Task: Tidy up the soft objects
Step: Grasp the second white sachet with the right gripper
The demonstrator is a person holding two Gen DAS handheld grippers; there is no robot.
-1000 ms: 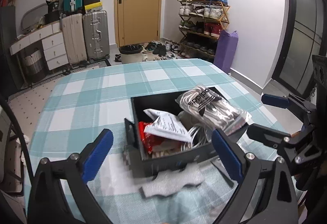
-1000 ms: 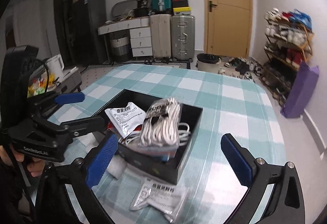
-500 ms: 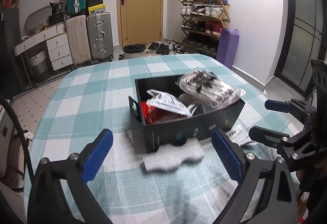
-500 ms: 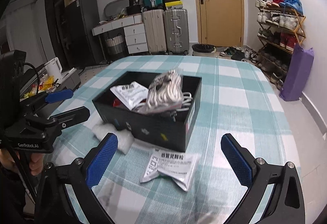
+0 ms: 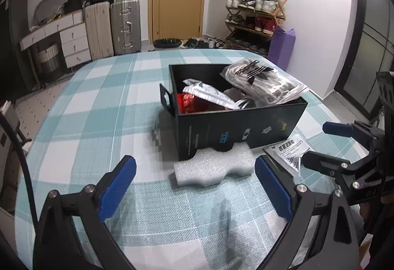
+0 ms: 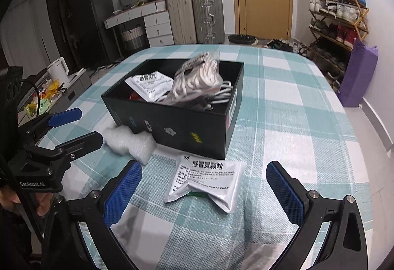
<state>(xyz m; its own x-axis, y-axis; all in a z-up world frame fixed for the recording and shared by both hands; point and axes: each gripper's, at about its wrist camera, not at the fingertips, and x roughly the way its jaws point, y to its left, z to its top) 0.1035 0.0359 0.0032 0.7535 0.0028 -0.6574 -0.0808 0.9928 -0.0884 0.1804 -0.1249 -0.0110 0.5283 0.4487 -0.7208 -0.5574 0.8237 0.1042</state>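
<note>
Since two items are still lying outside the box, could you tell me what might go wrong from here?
1. The bagged laces sit heaped above the black box rim and overhang it, so adding more could tip them out.
2. The silver sachet lies flat on the cloth; the open right tongs may pinch fabric too.
3. The white foam touches the box wall, so a grab may nudge it.

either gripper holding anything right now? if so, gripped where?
Nothing held. Left gripper and right gripper are both open and empty, above the tablecloth in front of the black box.
</note>
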